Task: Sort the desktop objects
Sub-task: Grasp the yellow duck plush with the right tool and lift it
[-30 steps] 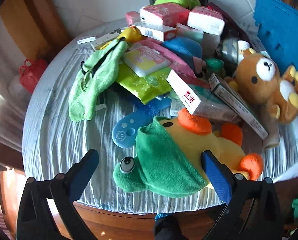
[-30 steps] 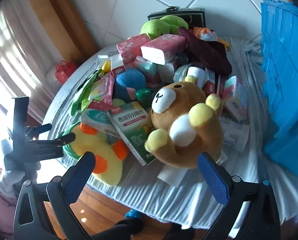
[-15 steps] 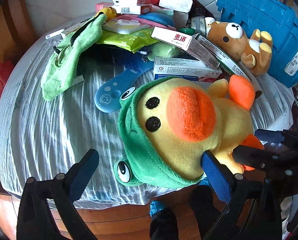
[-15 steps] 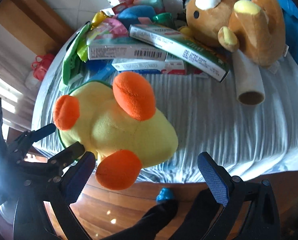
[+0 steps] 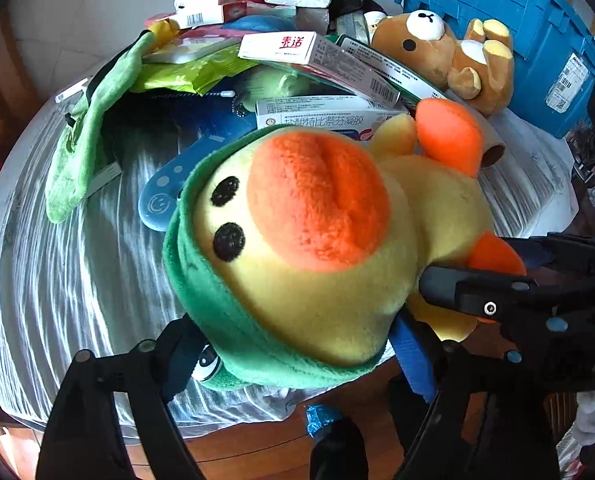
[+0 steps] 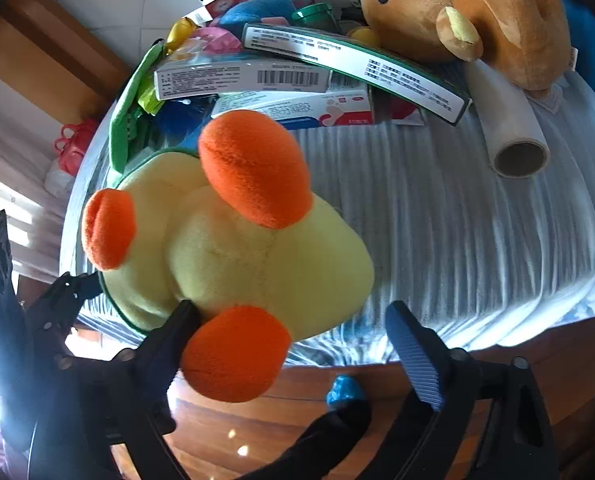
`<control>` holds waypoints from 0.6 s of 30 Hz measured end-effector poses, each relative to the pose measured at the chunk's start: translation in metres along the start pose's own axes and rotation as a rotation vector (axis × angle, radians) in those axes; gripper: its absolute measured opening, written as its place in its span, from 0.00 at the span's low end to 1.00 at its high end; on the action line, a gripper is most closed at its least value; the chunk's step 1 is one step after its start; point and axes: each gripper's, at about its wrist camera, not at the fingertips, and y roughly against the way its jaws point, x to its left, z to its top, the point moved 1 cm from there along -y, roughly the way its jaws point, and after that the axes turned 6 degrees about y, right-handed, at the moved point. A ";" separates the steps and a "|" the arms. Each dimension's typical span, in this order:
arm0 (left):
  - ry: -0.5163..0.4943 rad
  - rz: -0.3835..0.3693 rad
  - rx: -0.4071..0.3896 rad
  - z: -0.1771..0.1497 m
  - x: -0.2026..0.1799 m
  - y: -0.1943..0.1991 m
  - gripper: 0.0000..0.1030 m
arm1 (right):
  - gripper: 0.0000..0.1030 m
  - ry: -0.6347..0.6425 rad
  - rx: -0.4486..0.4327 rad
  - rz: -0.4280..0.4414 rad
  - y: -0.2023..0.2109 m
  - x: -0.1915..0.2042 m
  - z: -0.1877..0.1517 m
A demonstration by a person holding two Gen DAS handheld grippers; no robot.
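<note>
A yellow plush duck with an orange beak and a green frog hood fills the left wrist view. My left gripper is shut on its head, one finger on each side. In the right wrist view I see the duck's back and orange feet. My right gripper is open around the duck's rear, its left finger against the plush, its right fingertip apart from it. The right gripper also shows at the right of the left wrist view.
A pile of medicine boxes, packets, a green cloth and a blue paddle lies on the striped tablecloth. A brown bear plush leans on a blue crate. A cardboard tube lies by the bear.
Both grippers have closed in on the duck. The left gripper has shut on its head and lifted it nearer the camera. The right gripper has come up around its rear.
</note>
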 end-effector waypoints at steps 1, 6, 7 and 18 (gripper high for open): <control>-0.007 -0.001 -0.007 0.000 -0.001 0.002 0.77 | 0.69 0.024 -0.007 -0.028 0.002 0.006 0.002; -0.018 -0.007 -0.068 0.001 -0.001 0.024 0.75 | 0.46 0.102 -0.058 -0.065 0.022 0.024 0.001; -0.026 -0.004 -0.087 0.002 -0.003 0.031 0.74 | 0.42 0.116 -0.069 -0.065 0.027 0.027 0.002; -0.022 -0.017 -0.288 0.049 -0.017 0.095 0.74 | 0.34 0.226 -0.246 -0.112 0.099 0.049 0.025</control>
